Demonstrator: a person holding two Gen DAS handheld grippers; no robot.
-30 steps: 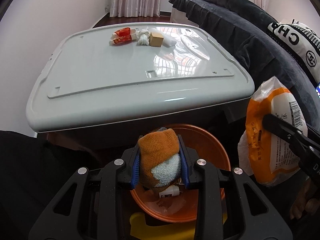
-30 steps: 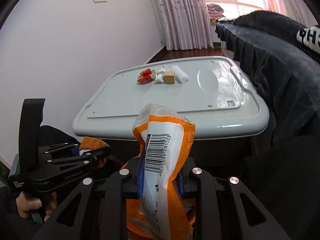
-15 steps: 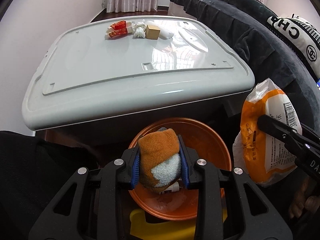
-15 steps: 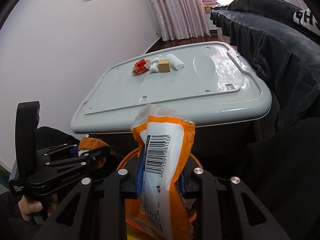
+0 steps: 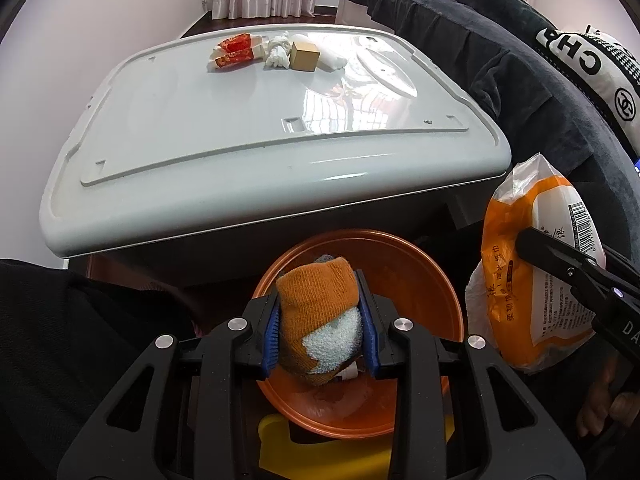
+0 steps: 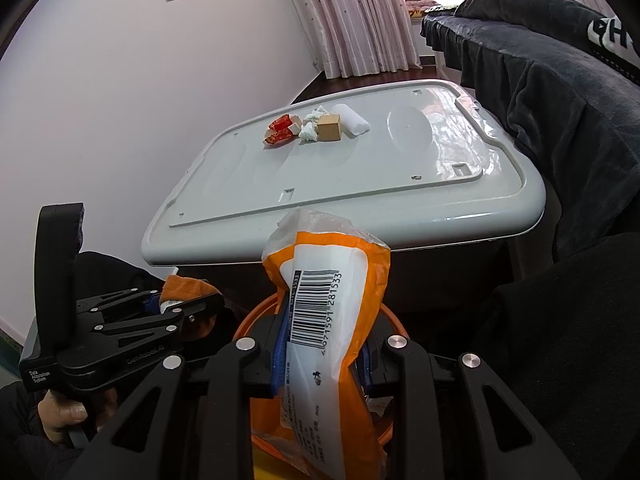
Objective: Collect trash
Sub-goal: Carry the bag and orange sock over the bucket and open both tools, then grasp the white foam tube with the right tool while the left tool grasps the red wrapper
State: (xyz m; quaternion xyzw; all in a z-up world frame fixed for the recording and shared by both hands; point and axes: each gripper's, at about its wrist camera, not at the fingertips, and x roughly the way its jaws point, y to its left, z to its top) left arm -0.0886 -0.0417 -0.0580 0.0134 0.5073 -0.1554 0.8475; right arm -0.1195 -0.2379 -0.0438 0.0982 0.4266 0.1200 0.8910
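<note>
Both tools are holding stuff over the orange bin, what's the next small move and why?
Probably open the left tool: it grips the orange sock directly above the orange bin, so the sock should drop in. The right tool and its orange wrapper could follow.

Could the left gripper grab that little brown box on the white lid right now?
Probably not: the left gripper is shut on an orange sock, and the brown box sits at the lid's far end.

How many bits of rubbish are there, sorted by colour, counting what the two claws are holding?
Red: 1, red wrapper
White: 2, crumpled white tissue, white roll
Brown: 1, small cardboard box
Orange: 2, orange knitted sock, orange-and-white plastic packet
Total: 6
</note>
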